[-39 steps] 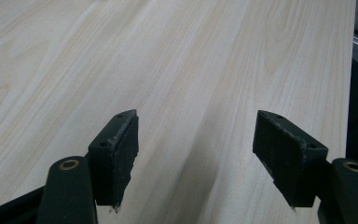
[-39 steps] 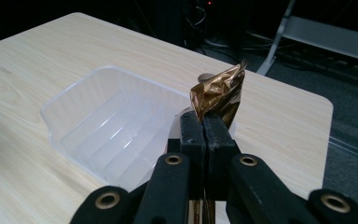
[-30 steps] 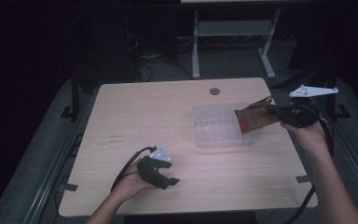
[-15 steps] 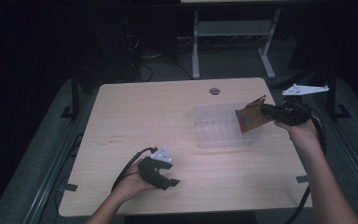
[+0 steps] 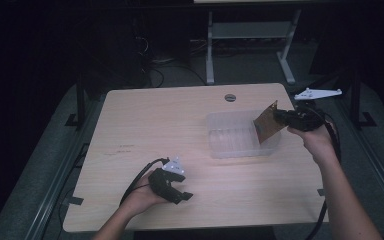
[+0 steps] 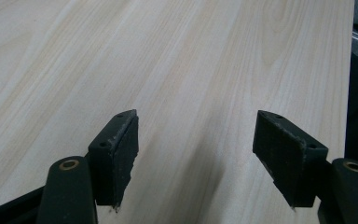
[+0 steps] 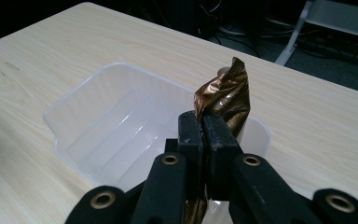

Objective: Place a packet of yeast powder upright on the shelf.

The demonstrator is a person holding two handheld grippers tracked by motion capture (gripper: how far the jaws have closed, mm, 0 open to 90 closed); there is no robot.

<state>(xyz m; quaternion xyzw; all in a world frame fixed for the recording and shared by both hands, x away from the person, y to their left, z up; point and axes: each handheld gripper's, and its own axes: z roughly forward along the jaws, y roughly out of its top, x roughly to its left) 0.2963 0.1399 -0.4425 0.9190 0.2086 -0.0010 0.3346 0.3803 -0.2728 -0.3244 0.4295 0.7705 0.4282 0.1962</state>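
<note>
Left gripper (image 5: 181, 192): sat low on the table (image 5: 155, 125), well in front of the clear tub (image 5: 220, 145) and off to its left; jaws wide apart, nothing between them.
Clear tub: stood on the table, near the right edge; looked empty inside, with thin see-through walls.
Right gripper (image 7: 203, 122): hung over the near right corner of the tub; jaws squeezed tight on the shiny brown packet (image 7: 226, 95).
Shiny brown packet: held up in the air by one edge, tilted, over the right end of the tub, not yet inside.
How the packet felt, by a guess: light, thin, crinkly and soft; bent easily; smooth skin, likely slippery.
Best place to hold: flat edge of the packet, pinched firmly, not the puffy middle.
Risk, by a guess: could slide out or flop sideways past the tub wall.
</note>
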